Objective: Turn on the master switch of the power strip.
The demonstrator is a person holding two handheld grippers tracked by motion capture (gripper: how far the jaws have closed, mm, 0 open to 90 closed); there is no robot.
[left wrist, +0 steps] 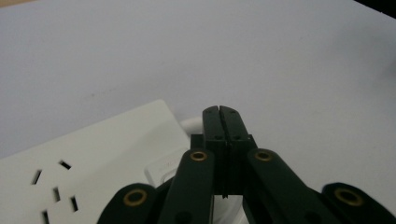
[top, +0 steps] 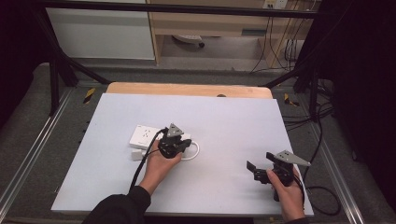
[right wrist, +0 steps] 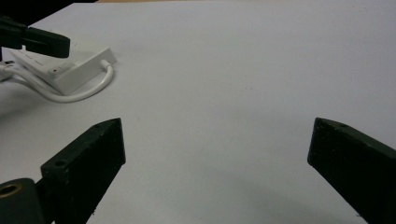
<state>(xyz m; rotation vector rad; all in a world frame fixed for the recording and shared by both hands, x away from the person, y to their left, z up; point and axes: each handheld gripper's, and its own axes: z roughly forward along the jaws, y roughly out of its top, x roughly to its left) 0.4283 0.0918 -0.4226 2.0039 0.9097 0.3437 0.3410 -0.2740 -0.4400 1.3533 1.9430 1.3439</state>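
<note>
1. High view, left part: a white power strip (top: 144,136) lies on the pale tabletop (top: 219,121), with a small white adapter (top: 136,155) just beside its near edge.
2. Left gripper (top: 186,145) hovers over the strip's right end, jaws pressed together with nothing between them; a white cable (top: 195,150) loops out just right of it.
3. Right gripper (top: 251,166) sits well apart near the right front edge, jaws spread wide over bare tabletop.
</note>
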